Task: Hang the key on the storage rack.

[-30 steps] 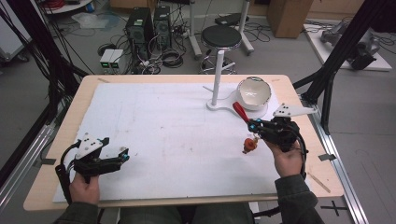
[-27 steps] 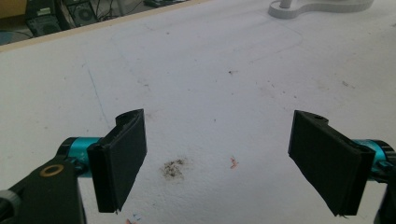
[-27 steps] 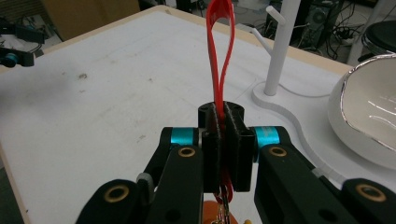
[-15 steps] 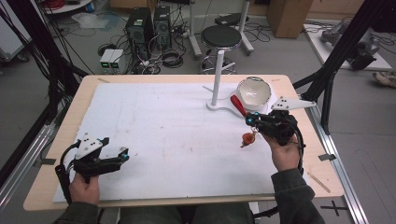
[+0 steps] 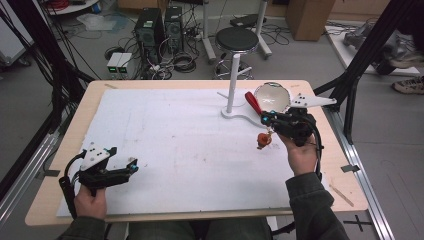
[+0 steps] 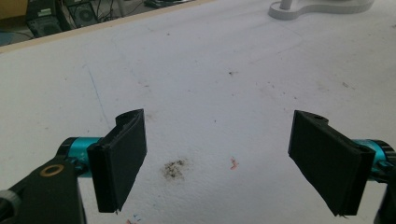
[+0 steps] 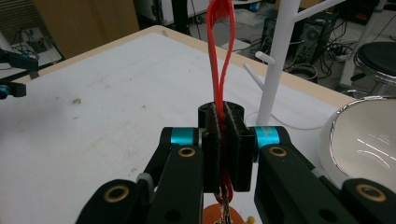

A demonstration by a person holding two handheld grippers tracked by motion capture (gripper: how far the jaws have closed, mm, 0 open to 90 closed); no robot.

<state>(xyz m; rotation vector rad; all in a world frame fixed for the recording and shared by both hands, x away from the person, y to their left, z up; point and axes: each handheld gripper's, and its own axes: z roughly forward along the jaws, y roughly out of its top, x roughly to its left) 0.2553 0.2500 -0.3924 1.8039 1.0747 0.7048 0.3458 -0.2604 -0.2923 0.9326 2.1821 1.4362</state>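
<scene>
My right gripper (image 5: 268, 120) is shut on the red strap (image 5: 252, 102) of a keyring, just right of the white peg stand (image 5: 231, 82). The strap's loop (image 7: 218, 42) rises straight from between the pressed pads, with the stand's pegs (image 7: 261, 58) close behind it. An orange charm (image 5: 262, 140) dangles under the jaws above the white mat; its top (image 7: 224, 215) peeks out below my right gripper (image 7: 223, 135). My left gripper (image 5: 131, 166) rests at the near left of the table. Its jaws stand wide open (image 6: 217, 154) over bare mat with nothing between them.
A shiny white bowl (image 5: 272, 96) sits just behind my right hand, also at the right edge (image 7: 369, 135). The stand's flat base (image 6: 322, 7) lies far ahead of the left gripper. A stool (image 5: 236, 39) and computer towers stand on the floor beyond the table's far edge.
My right hand has risen and drifted a little toward the stand, carrying the strap and charm with it. The left hand has kept still.
</scene>
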